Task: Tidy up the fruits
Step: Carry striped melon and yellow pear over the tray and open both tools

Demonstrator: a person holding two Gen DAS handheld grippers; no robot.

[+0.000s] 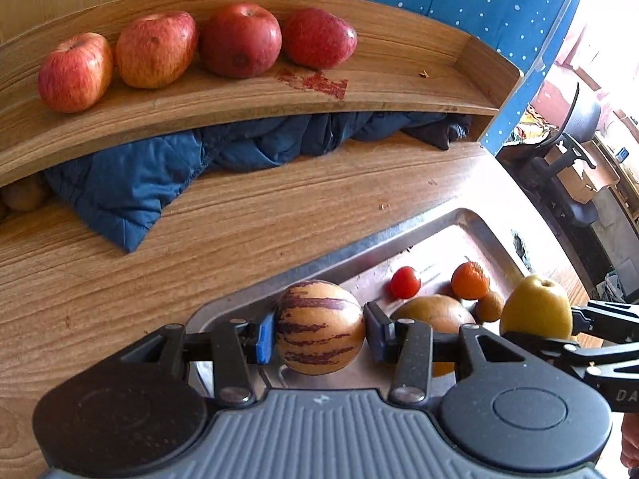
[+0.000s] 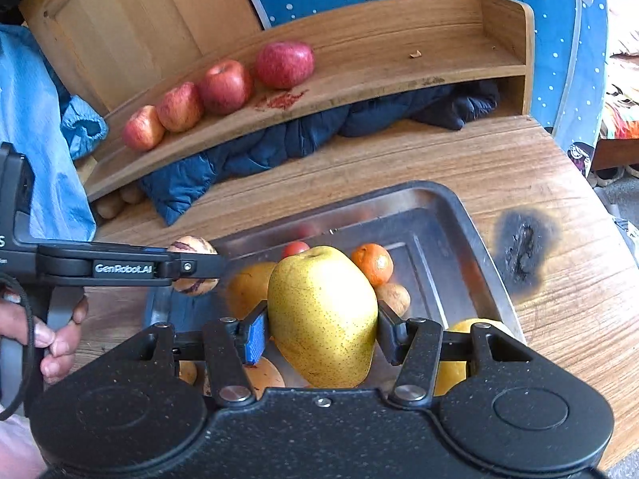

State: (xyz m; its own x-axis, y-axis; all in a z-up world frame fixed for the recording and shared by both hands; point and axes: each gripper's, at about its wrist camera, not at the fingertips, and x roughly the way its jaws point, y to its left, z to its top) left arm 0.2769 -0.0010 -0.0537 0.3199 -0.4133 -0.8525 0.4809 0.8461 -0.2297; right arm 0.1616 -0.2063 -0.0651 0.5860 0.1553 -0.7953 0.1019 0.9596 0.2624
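You've got both hands loaded. Your left tool (image 1: 319,329) is clamped on the striped melon-like fruit (image 1: 319,327), pads pressing its sides, held just above the near rim of the metal tray (image 1: 471,219). Your right tool (image 2: 321,329) is squeezed onto the yellow pear (image 2: 321,315), hanging over the tray's middle.

Watch the pear: it sits tilted between the pads, gripped across its broad belly, and a smooth tapered skin like that can rotate or squirt out if you swing fast. A drop lands it on the mandarin (image 2: 372,263), the cherry tomato (image 1: 405,282) or the other fruit below, and the tomato won't forgive that.

The striped fruit is round and glossy, caught near its widest line, so that hold looks sounder, though any loosening rolls it off onto the worktop (image 1: 199,247).

Your two tools are close together; the left one crosses right beside the pear in the right view, so lifting both at once risks a knock.

The shelf (image 1: 399,60) already carries four red apples (image 1: 239,40) in a row, with free board to their right. Set down crowded against that last apple and you may nudge the row.
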